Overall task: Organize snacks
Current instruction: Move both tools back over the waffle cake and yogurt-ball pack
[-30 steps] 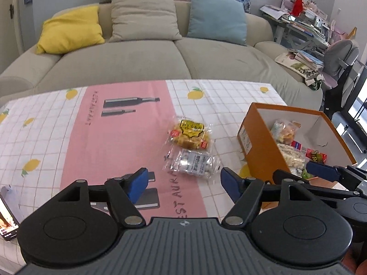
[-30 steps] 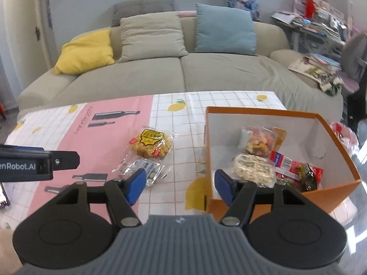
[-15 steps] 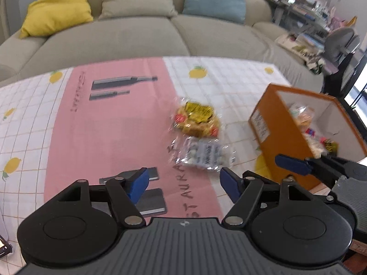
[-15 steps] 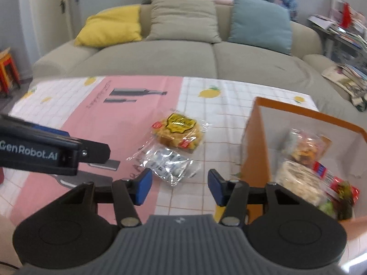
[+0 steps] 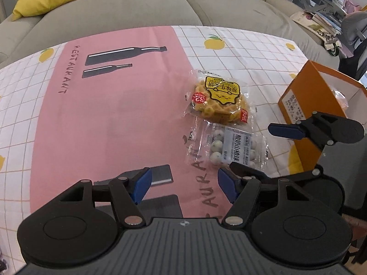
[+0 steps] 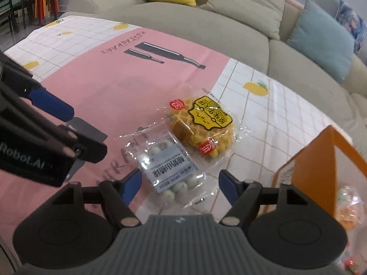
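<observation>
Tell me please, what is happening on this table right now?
A person holding two grippers is sorting snacks. The right gripper, open, hangs just above the packet of white candy balls; the waffle packet lies beside it. The left gripper is open and empty. The orange box already contains some snacks.

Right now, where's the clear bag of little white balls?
The clear bag of white balls lies on the tablecloth between the right hand-held gripper fingers, touching the waffle packet, left of the orange box.

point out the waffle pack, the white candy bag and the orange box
waffle pack (image 6: 201,123): right wrist view, on its yellow label
white candy bag (image 6: 170,167): right wrist view, on its white label
orange box (image 5: 298,107): left wrist view, on its labelled outer side
</observation>
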`<state>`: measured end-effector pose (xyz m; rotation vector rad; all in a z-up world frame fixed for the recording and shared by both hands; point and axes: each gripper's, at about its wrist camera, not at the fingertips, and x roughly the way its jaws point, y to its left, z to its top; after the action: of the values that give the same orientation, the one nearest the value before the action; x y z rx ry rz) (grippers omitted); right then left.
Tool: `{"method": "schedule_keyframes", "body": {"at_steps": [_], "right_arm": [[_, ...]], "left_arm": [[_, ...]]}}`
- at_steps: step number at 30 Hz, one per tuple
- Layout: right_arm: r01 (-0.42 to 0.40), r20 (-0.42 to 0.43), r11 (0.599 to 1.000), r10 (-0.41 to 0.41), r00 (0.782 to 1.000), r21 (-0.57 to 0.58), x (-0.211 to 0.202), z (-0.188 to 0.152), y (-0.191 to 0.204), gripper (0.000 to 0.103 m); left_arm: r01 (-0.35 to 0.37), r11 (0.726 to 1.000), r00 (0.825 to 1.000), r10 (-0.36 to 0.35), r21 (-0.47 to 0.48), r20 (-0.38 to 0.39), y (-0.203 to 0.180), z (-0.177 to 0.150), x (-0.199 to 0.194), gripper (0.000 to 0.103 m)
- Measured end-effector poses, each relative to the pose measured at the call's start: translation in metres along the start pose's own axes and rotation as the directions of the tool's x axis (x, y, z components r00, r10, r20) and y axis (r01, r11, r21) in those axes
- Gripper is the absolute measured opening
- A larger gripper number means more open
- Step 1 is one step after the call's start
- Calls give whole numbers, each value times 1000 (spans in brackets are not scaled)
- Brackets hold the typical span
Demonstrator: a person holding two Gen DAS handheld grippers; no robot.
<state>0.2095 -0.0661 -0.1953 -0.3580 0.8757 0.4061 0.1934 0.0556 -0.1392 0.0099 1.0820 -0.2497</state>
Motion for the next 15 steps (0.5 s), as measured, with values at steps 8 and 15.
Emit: {"method": "schedule_keyframes", "body": {"at_steps": [8, 15], "right_arm": [[-81, 5, 982, 82, 997, 168, 14, -1, -13, 75], [-159, -16, 952, 169, 986, 260, -4, -18, 3, 63]], "left_arm": [[-3, 1000, 1000, 3, -12, -1, 4, 1, 7, 78], [1, 999, 1000, -2, -38, -20, 6, -6, 0, 78]]}}
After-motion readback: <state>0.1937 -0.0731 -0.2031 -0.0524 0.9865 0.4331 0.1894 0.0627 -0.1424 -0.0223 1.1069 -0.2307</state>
